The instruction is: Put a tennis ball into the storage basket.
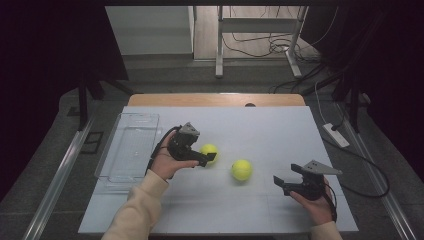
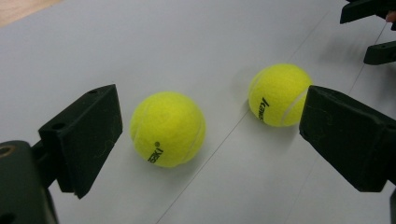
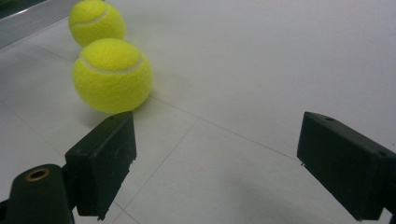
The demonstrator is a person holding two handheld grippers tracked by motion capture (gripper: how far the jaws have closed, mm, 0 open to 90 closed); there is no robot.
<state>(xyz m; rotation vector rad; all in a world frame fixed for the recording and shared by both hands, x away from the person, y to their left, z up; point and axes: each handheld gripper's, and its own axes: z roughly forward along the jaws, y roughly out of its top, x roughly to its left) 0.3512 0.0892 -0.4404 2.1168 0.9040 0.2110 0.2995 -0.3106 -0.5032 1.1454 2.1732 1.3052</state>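
My left gripper (image 2: pixel 205 135), fingers (image 2: pixel 81 140) released, frames the near tennis ball (image 2: pixel 168 129) on the counter (image 2: pixel 187 42); the second ball (image 2: pixel 279 94) lies beyond. My right gripper (image 3: pixel 217 161) is spread, empty.

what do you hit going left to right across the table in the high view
clear plastic tray → left gripper → second tennis ball → right gripper. The first tennis ball overlaps the left gripper's tips, so its place is unclear.

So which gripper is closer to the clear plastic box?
Left. The left gripper is just right of the clear box, by the nearer tennis ball. The right gripper is far across the table, past the other ball.
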